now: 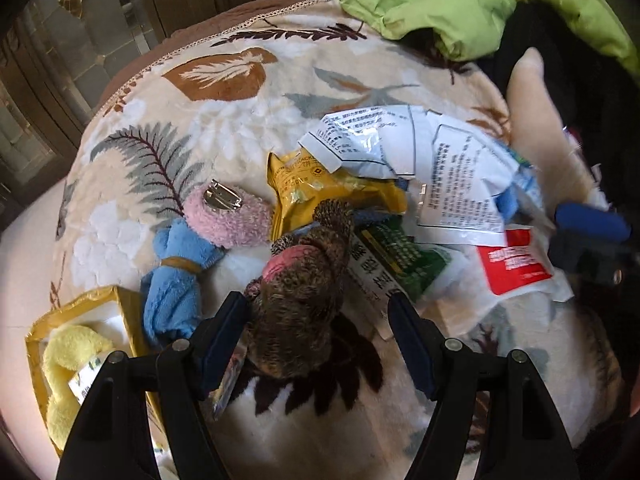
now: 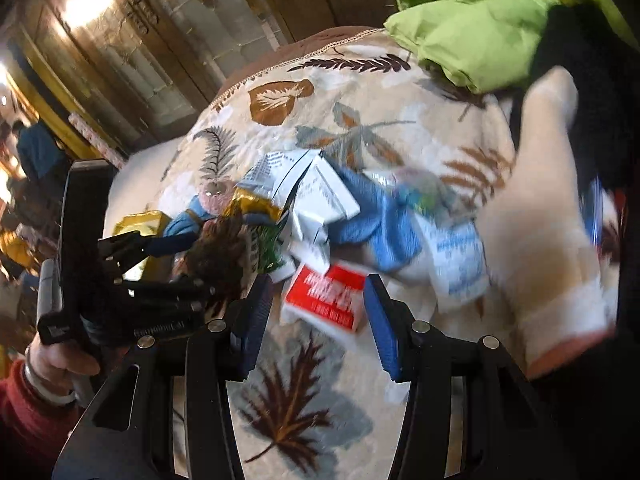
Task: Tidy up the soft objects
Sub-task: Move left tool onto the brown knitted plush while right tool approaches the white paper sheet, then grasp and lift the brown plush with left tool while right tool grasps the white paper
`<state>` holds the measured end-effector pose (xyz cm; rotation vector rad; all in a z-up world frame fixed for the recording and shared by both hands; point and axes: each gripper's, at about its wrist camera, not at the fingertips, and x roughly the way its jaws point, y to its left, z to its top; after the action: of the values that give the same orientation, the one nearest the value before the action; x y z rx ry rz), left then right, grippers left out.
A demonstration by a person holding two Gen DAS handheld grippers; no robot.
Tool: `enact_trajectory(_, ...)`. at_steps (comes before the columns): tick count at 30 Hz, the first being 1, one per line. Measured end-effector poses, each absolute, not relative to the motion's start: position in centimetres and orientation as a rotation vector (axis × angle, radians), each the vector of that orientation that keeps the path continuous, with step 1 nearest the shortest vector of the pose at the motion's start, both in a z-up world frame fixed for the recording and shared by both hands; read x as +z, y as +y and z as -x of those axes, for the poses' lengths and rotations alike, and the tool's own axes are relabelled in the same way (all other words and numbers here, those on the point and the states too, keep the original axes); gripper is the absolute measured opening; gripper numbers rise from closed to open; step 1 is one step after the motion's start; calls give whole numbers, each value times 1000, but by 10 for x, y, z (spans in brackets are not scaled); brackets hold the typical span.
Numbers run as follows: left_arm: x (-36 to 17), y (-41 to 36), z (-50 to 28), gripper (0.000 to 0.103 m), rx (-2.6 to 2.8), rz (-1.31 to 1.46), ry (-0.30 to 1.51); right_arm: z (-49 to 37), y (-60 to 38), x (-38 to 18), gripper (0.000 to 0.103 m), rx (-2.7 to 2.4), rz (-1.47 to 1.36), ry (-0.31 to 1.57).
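**Over the leaf-print blanket: brown knit piece sits between open jaws**

On the cream plush blanket printed with leaves (image 1: pixel 168 92), the left gripper (image 1: pixel 318 334) points steeply down over a mottled brown knitted soft item with a pink patch (image 1: pixel 298 292). Its jaws stand wide. The left blue pad looks to be just against the knit, while the right pad stands clear of it, so I judge nothing is gripped yet. Beside the knit lie a blue fleece bundle tied with a tan band (image 1: pixel 176 280) and a fuzzy pink piece with a metal clip (image 1: pixel 232 216); a yellow plush item rests in a gold-edged box (image 1: pixel 124 300) at the lower left. Foil and paper packets crowd behind: a gold snack pouch (image 1: pixel 320 190) and a red-and-white sachet (image 1: pixel 516 262).

The right gripper (image 2: pixel 318 320) hovers partly open and empty just before that red sachet; this view is blurred.

To do this well, I would centre the knit between the pads, sink low enough to catch its bulk rather than a loose fold, and close without pinching the clear wrapper at the left finger (image 1: pixel 224 344). The gold box seems the likely destination.
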<state>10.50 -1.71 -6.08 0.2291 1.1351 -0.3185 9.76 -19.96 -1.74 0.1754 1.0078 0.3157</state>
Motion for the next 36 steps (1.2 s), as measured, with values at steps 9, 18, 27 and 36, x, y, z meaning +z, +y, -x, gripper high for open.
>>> enact_trajectory(9, -64, -17, -116, 77, -317, -180, 1142, -140, -177, -37, 47, 264, -161, 1018)
enact_trajectory(18, -65, -5, -123, 52, -274, -127, 1145, -149, -169, -40, 21, 283, -152, 983)
enact_trajectory(27, -54, 5, -107, 50, -305, -15, 1143, -116, -188, -18, 21, 340, -226, 925)
enact_trajectory(36, -19, 27, -74, 50, -334, 59, 1103, -78, -199, 0, 21, 379, -277, 905)
